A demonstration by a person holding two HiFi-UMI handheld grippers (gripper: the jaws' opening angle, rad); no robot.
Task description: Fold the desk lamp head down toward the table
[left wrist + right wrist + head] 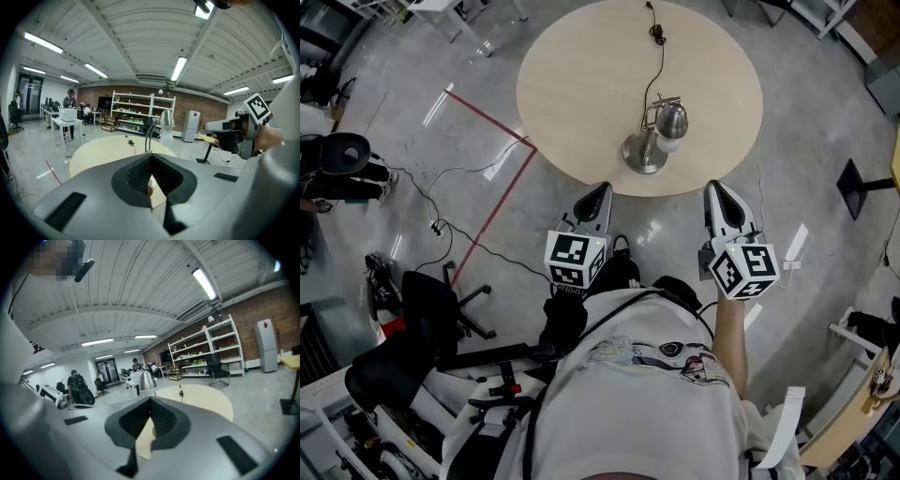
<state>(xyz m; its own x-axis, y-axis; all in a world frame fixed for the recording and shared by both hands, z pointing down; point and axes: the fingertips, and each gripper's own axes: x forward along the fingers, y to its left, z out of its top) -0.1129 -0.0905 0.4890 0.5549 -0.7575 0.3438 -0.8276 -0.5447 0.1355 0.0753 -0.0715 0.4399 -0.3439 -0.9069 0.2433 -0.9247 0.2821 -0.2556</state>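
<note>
A silver desk lamp (668, 122) stands on the near side of the round beige table (572, 84). Its round base (643, 156) sits close to the table edge and its bell-shaped head hangs over the base. The lamp's cord (656, 66) runs across the table to the far side. My left gripper (597, 196) and right gripper (718, 193) hover short of the near table edge, on either side of the lamp, both shut and empty. In the left gripper view the lamp (166, 120) rises ahead past the left gripper (151, 157). In the right gripper view the lamp head (146, 380) shows just over the right gripper (150, 402).
A black office chair (422, 319) stands on the floor at the left beside a red tape line (492, 214) and loose cables (441, 225). A black stand foot (862, 180) lies at the right. Shelves (140, 112) and desks with people stand far behind the table.
</note>
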